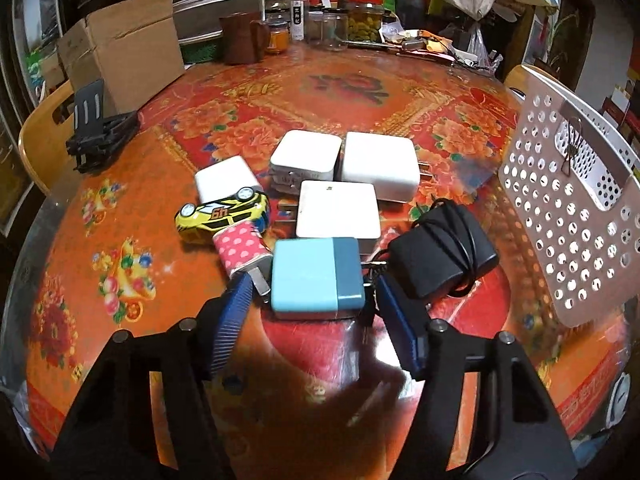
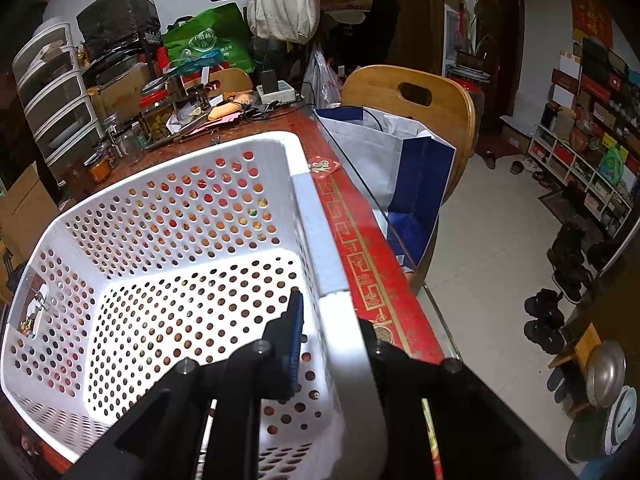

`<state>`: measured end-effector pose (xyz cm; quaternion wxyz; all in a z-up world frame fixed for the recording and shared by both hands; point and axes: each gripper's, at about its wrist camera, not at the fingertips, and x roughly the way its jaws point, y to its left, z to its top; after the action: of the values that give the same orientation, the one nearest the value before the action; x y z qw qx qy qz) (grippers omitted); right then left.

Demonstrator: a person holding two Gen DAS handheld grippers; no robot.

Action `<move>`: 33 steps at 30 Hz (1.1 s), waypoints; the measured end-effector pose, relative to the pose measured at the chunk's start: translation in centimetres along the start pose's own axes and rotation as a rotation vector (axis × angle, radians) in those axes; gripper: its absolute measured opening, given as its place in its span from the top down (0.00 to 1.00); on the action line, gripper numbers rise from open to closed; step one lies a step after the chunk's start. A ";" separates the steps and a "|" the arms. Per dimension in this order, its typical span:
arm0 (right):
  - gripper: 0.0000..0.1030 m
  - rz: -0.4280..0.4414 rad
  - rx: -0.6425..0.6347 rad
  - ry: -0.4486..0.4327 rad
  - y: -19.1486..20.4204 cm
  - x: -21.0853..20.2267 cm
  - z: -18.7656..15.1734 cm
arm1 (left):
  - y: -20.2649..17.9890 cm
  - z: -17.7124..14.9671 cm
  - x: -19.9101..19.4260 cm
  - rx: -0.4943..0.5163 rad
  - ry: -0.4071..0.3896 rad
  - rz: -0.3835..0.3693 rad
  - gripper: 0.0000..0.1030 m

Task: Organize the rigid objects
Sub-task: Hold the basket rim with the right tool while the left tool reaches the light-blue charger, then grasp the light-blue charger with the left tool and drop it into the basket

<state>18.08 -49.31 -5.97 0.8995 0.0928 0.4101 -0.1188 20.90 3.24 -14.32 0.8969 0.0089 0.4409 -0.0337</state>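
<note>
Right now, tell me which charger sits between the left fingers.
The two-tone blue charger, nearest the camera; the white ones lie behind it, the pink dotted one to its left.

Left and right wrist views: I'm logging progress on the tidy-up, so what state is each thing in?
Basket: empty, rim clamped by right gripper.
Left gripper: open, straddling blue charger.
Blue charger: flat on table, not yet gripped.
Black adapter: cord wrapped round.
Toy car: tipped on its side.
</note>
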 end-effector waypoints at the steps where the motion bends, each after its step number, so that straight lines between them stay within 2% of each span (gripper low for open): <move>1: 0.86 -0.001 0.000 0.000 0.0 0.0 0.0 | -0.3 0.1 0.1 0.014 -0.004 0.008 0.40; 8: 0.86 0.000 0.000 -0.001 0.0 0.0 0.0 | -0.3 0.1 0.2 0.029 -0.010 0.003 0.40; 10: 0.86 -0.001 -0.001 0.000 0.0 0.0 0.0 | -0.2 -0.2 -0.1 0.025 -0.012 -0.015 0.43; 14: 0.86 -0.002 -0.001 0.000 0.0 0.0 0.0 | -0.3 -1.0 -0.8 0.027 -0.043 -0.029 0.58; 25: 0.86 0.003 0.006 -0.008 0.0 0.0 -0.2 | -0.9 -1.3 -0.7 0.048 -0.076 0.000 0.58; 33: 0.86 0.001 0.004 -0.006 0.0 0.0 -0.2 | -1.2 -1.5 -3.2 0.068 -0.166 0.042 0.58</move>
<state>17.91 -49.25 -6.08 0.9007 0.0946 0.4069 -0.1195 17.68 2.32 -12.71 0.9300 0.0457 0.3634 -0.0304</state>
